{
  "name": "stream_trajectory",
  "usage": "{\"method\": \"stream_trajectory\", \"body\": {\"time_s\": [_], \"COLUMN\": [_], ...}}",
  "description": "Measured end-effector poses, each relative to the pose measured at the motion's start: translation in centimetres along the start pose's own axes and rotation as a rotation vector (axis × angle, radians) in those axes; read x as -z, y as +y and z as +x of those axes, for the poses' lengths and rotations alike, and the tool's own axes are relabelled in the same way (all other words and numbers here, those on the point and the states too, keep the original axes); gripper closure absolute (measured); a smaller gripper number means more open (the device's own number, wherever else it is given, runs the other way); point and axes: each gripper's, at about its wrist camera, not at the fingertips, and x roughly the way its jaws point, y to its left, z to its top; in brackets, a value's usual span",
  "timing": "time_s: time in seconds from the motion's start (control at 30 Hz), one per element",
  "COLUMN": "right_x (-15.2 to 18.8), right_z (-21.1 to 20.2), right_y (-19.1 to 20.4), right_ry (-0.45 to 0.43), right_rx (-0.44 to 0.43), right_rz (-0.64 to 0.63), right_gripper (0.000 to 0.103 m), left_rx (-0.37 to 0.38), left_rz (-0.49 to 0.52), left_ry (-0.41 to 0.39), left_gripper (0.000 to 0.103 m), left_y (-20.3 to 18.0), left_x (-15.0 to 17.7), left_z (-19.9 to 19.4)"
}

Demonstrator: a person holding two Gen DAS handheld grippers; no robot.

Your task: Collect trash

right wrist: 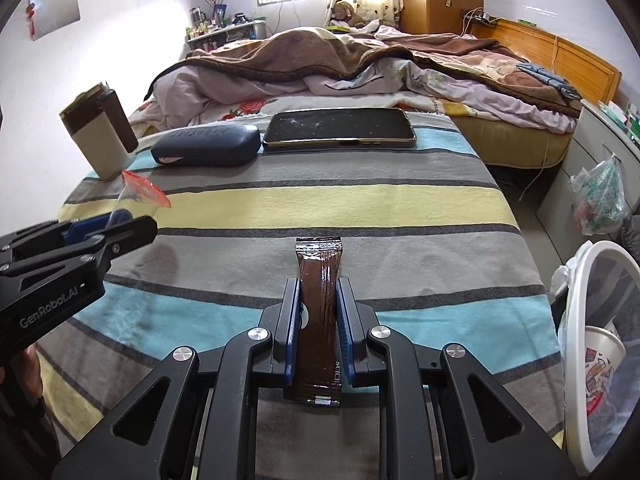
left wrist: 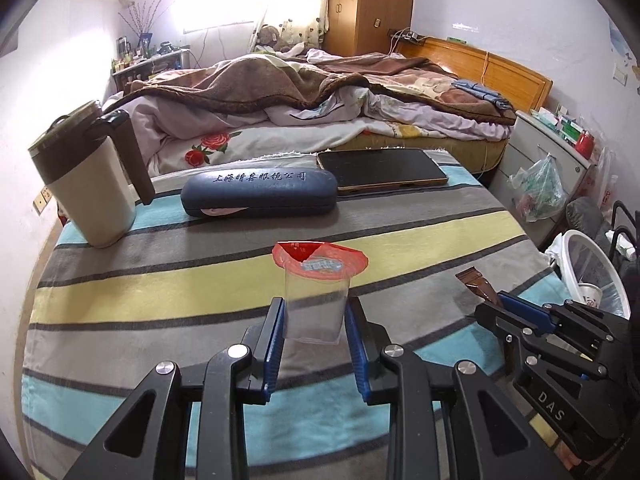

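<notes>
Trash both in grip: clear cup (left wrist: 314, 308) with peeled red lid clamped between left gripper (left wrist: 314, 320) jaws; brown wrapper (right wrist: 319, 312) clenched by right gripper (right wrist: 319, 312). Neither binned yet. White bin (right wrist: 576, 320) right of right jaws, paper cup (right wrist: 602, 356) already inside. Left: carry, drop both.

Striped table (right wrist: 360, 200) — mug (right wrist: 100, 136), case (right wrist: 206, 146), tablet (right wrist: 340, 128).

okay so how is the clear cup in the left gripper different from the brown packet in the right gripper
The clear cup is see-through with a peeled-back red foil lid; the brown packet is opaque, glossy and dark. The cup is short and wide, the packet long, narrow and flat. The cup stands upright in the left gripper, while the packet lies lengthwise along the right gripper. Both are small pieces of trash, each clamped between blue pads above the striped cloth.
</notes>
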Motion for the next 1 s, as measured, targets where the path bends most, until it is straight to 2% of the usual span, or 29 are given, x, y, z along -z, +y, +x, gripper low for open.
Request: {"method": "stream_trajectory", "body": {"time_s": [0.37,1.0], "right_x": [0.7,2.7], "right_z": [-2.6,-8.4], "right_y": [-2.2,-8.9], "right_ry": [-0.041,-0.131], "right_rx": [-0.007,0.057], "right_rz": [0.042,0.136], "right_gripper": [0.083,0.083], "left_rx": [0.024,0.102], "left_rz": [-0.005,0.09], "left_ry": [-0.049,-0.122], "left_gripper": [0.073,0.073], "left_y": [-3.0,-13.1], "left_x": [0.8,1.2], "left_z": [-3.5,-8.0]}}
